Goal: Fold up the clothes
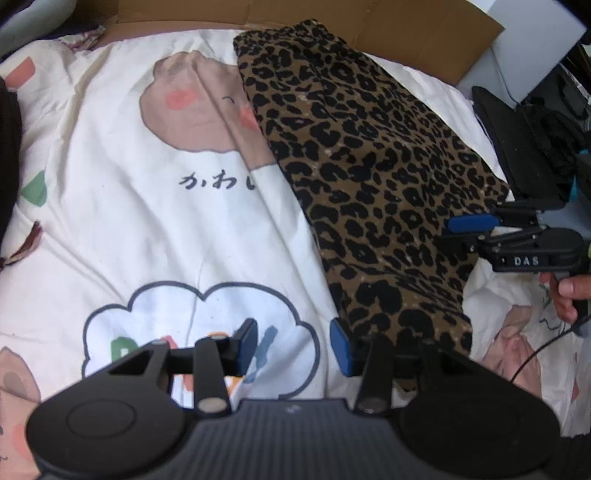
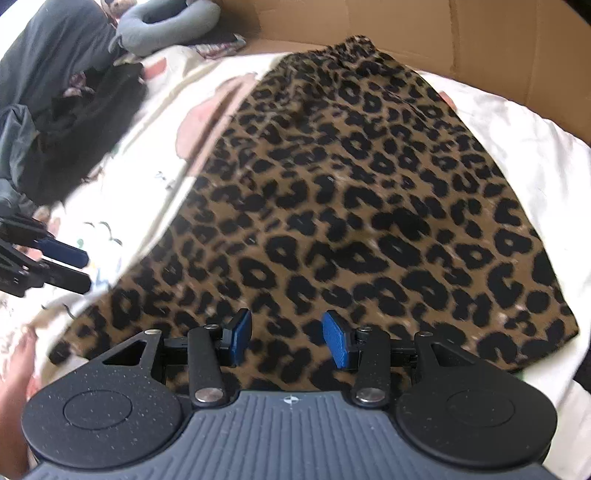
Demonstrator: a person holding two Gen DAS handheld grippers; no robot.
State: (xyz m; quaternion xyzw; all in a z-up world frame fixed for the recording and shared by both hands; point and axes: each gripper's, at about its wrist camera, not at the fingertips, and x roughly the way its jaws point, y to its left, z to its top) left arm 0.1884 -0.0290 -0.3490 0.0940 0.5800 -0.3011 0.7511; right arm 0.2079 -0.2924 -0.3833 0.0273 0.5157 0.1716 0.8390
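Leopard cloth [image 2: 351, 206] lies folded on the bed [image 1: 129, 221]. Left claw [image 1: 293, 347] is spread over the sheet beside it; right claw [image 2: 287, 339], spread, hovers above it.

Bedroom, cartoon-print bedsheet [image 1: 147, 221], clothes pile [image 2: 55, 110]

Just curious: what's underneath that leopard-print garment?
The leopard-print garment lies on a white cartoon-printed sheet, with brown cardboard behind. Whatever is printed directly beneath it is covered.
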